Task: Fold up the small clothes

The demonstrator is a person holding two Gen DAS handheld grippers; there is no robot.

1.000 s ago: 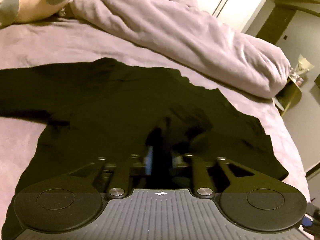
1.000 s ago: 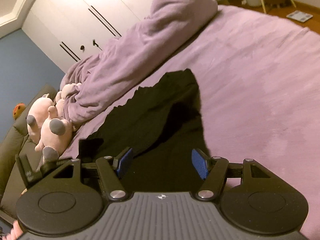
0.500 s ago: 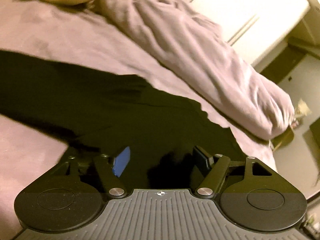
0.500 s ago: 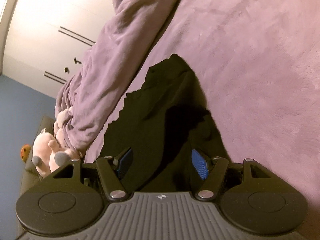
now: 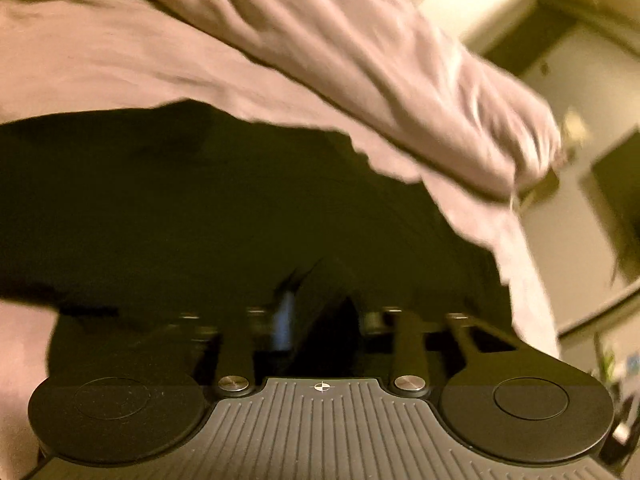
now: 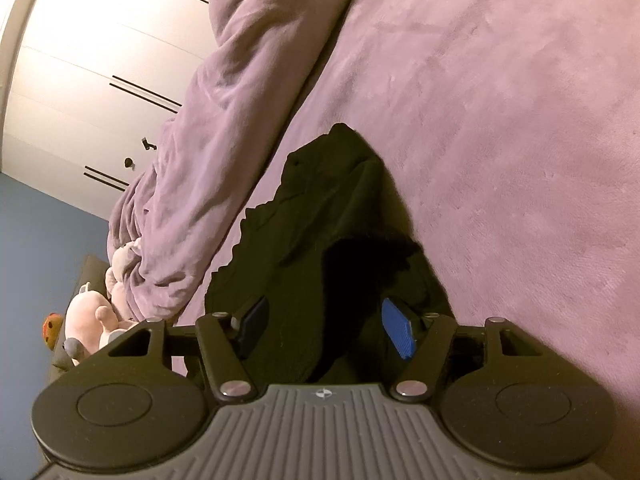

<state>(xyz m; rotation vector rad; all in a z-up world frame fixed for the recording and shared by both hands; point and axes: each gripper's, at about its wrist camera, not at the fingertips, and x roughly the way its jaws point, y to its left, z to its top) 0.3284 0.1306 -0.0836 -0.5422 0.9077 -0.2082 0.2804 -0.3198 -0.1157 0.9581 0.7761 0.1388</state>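
My left gripper [image 5: 316, 312] sits low over the black garment [image 5: 200, 208], which lies spread flat on the purple bedspread [image 5: 80, 64]. Its jaws are closing fast and stand nearly together, with a raised fold of the dark cloth between them; the blur keeps me from seeing whether the pads actually press on it. My right gripper [image 6: 326, 326] hovers over the garment's near right part, its blue pads [image 6: 396, 332] well apart and closing slightly, cloth below them but not pinched. From that side, the garment [image 6: 320, 208] runs away to a narrow far end. A bunched purple duvet [image 6: 240, 112] lies along its far left edge, with plush toys [image 6: 92, 320] beyond it.
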